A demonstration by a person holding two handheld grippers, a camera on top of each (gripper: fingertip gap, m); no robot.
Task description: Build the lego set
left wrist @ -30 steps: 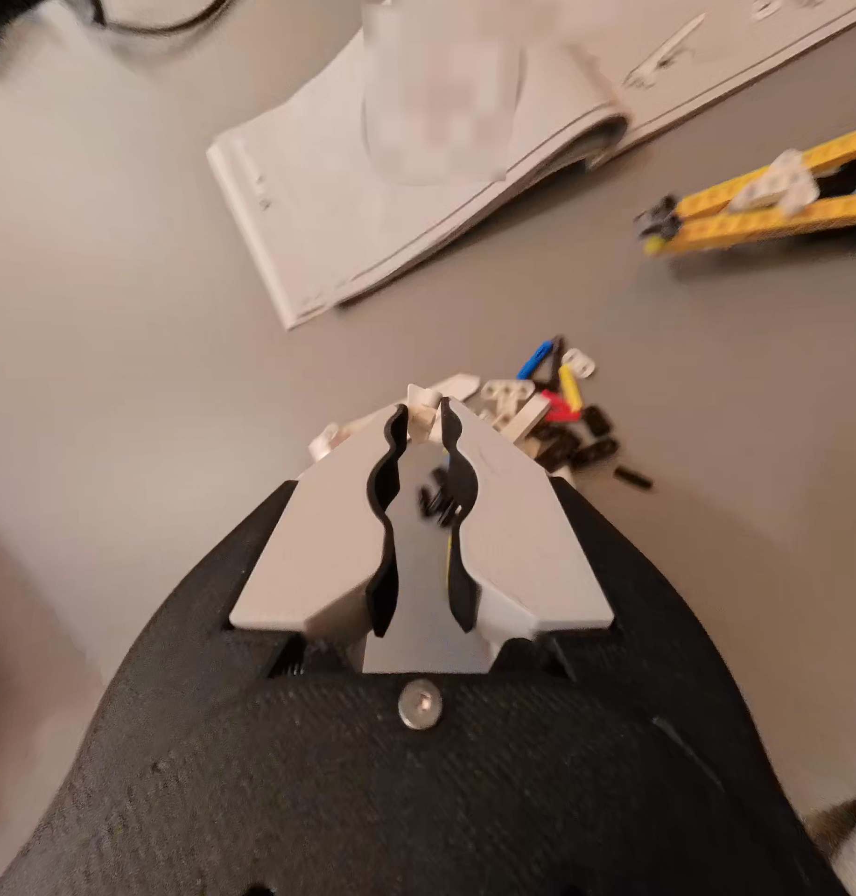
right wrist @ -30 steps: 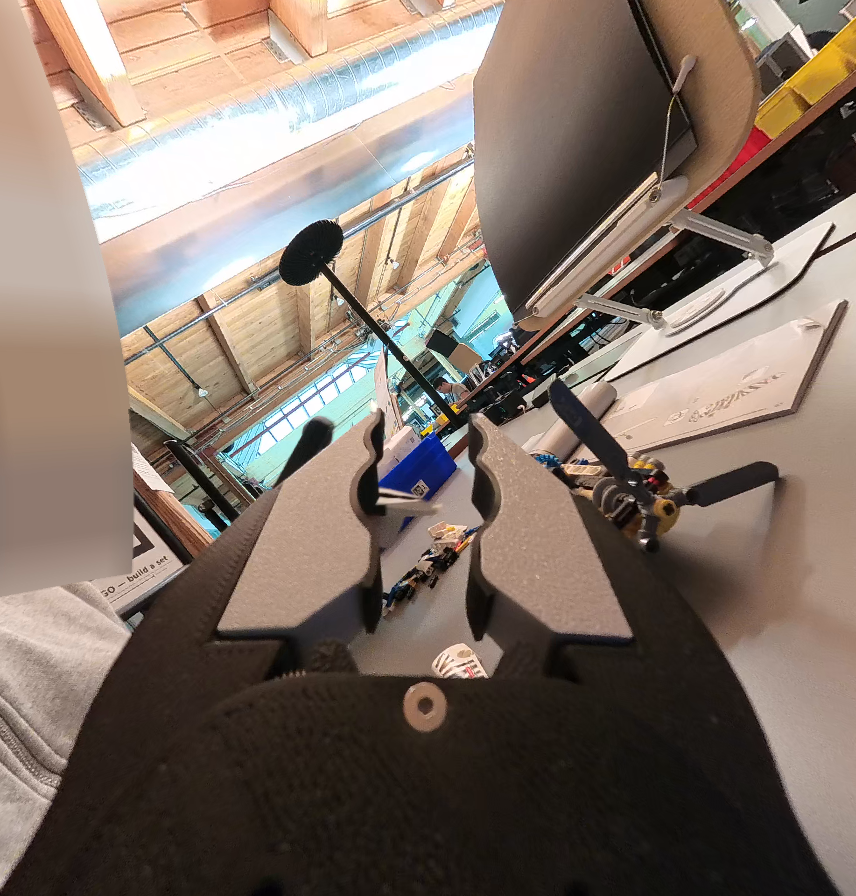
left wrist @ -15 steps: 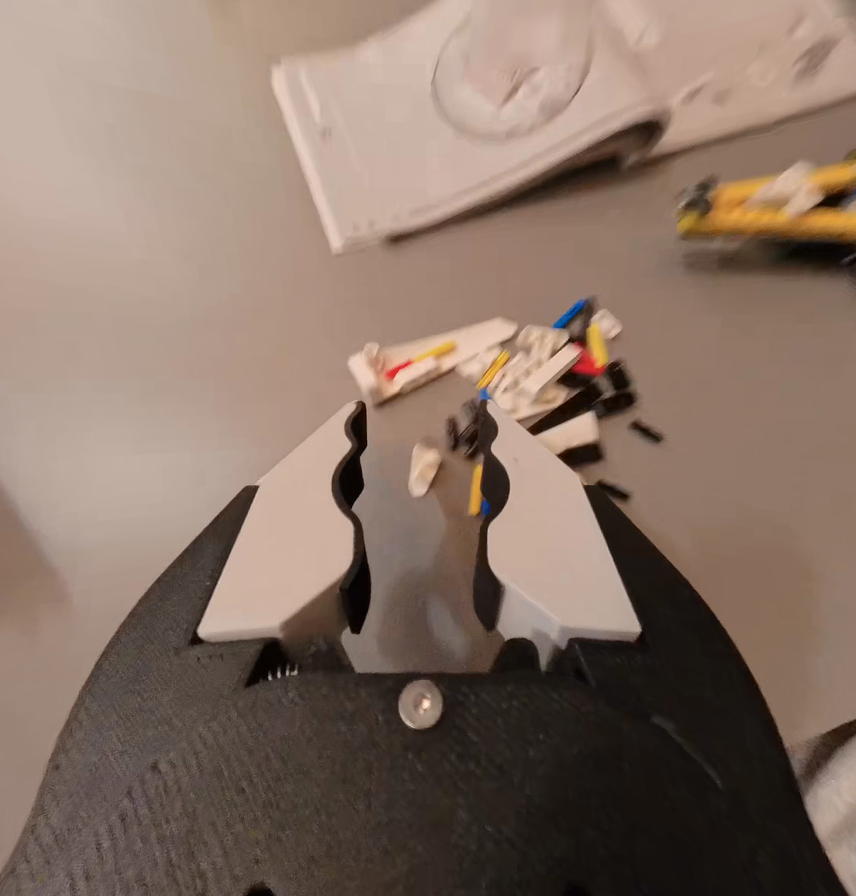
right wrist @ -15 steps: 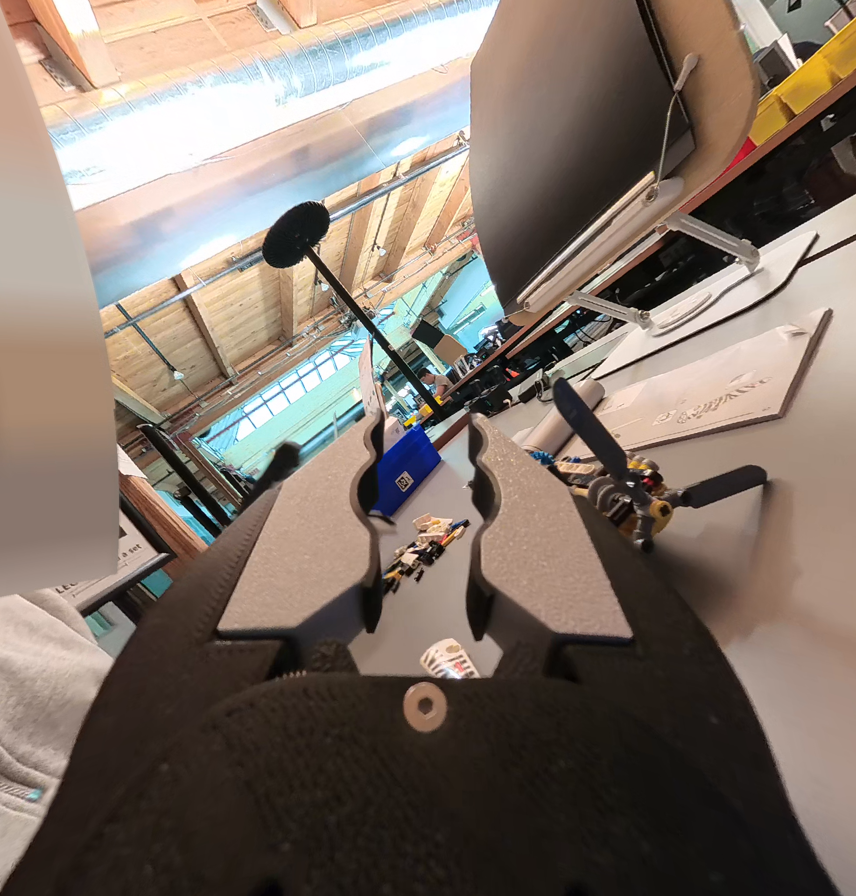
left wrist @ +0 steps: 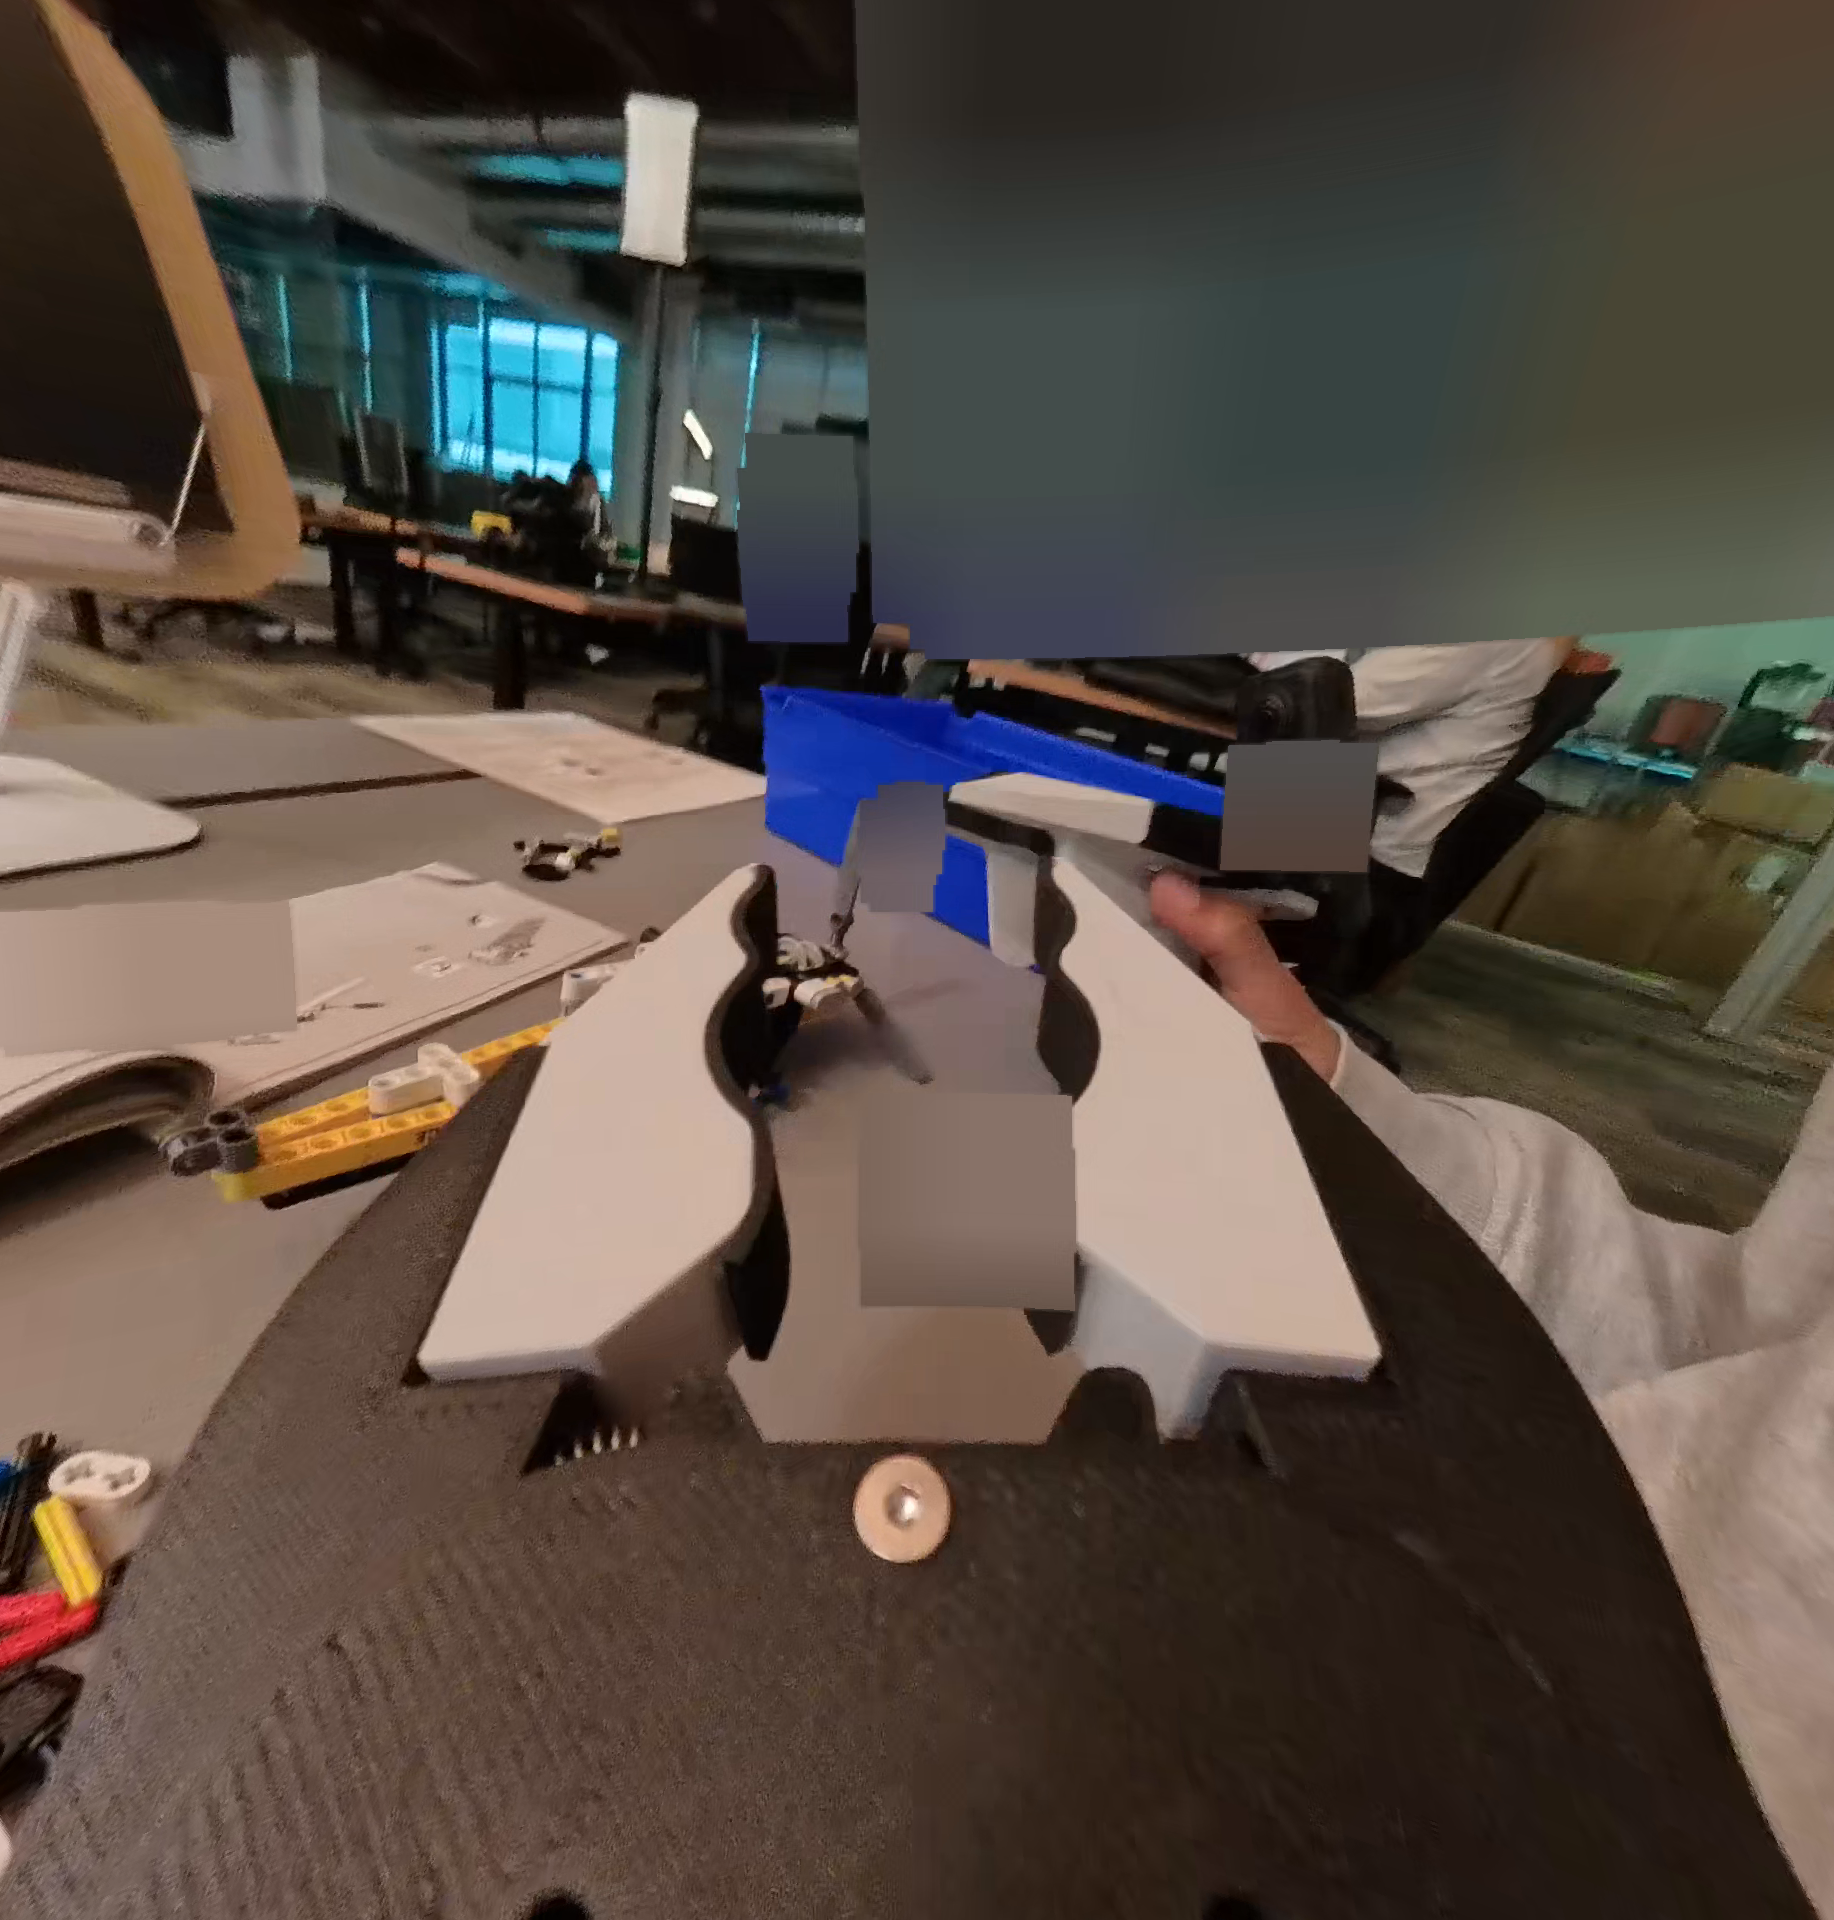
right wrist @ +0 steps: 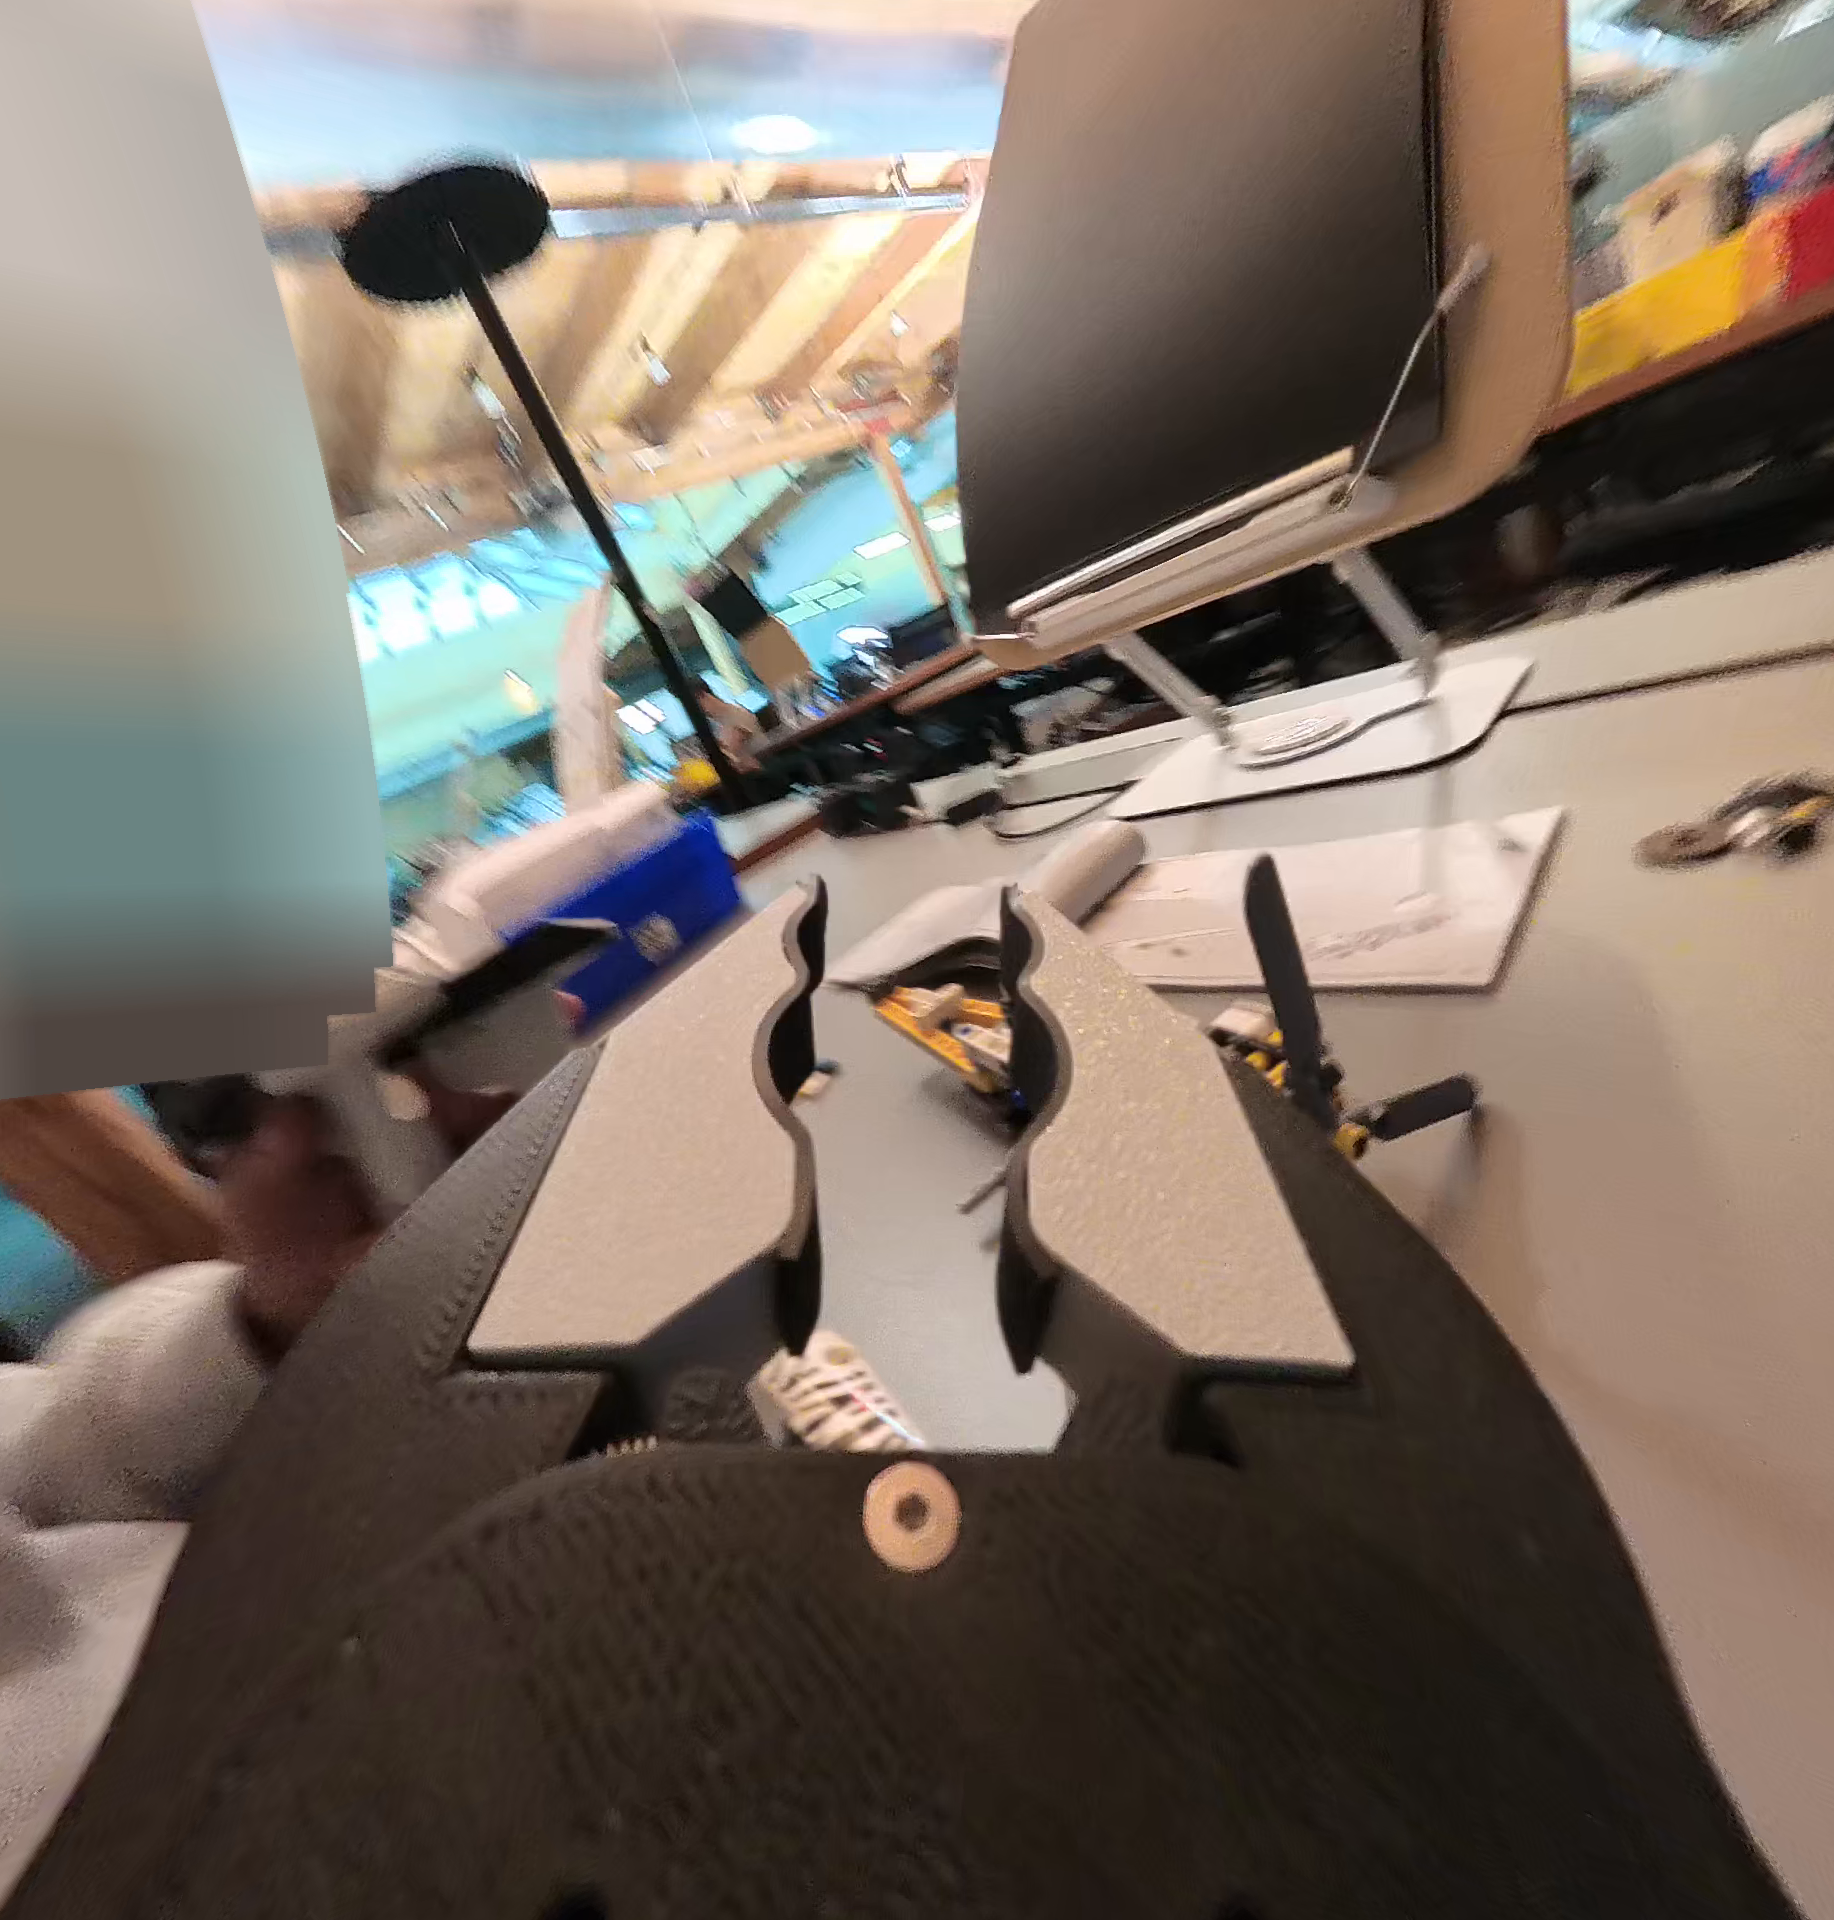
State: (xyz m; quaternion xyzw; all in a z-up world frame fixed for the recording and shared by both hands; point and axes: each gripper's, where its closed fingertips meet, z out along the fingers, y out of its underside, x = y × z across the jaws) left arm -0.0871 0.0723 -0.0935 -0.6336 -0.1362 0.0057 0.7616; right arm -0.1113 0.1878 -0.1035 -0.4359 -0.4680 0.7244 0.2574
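**Grey desk, both claws empty, parts scattered**

Grey desk [left wrist: 113, 1299] under an open office carries everything you need, spread out. Your left gripper [left wrist: 902, 914] stands wide with nothing between its fingers; the right gripper [right wrist: 908, 904] is parted too and holds nothing. From the left wrist, the yellow beam assembly [left wrist: 341, 1127] lies at nine o'clock beside the open instruction booklet [left wrist: 425, 945], the rotor piece [left wrist: 814, 982] sits dead ahead at twelve, and loose pins [left wrist: 30, 1558] cluster at eight o'clock. A blue bin [left wrist: 892, 758] stands at one o'clock.

Mind the rotor [right wrist: 1297, 1049] — it sits just off your right finger at two o'clock, so a careless sweep could knock it. Small pins may roll or slip from a wavy grip.
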